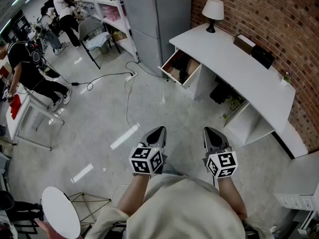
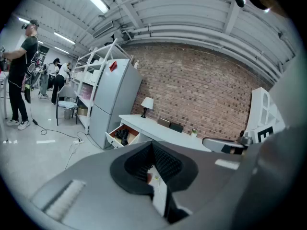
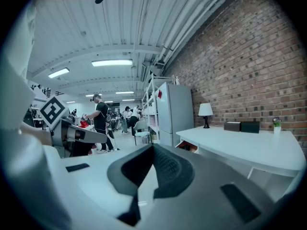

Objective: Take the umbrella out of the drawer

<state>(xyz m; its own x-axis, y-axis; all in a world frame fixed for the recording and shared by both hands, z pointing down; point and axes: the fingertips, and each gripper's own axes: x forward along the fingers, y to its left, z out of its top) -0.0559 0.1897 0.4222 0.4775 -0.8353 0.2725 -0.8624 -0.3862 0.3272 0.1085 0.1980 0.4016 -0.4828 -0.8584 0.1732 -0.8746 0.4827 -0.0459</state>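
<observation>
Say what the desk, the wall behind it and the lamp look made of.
Desk: smooth matte white panels, probably laminated or painted board. Wall: bare red brick, mortar lines visible. Lamp: pale shade, perhaps fabric, on a dark stem; too small to be sure.

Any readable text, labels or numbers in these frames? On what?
No readable text.
Marker cubes on left gripper and right gripper: square code patterns, no words.
Red tag on grey cabinet: too small to read.
</observation>
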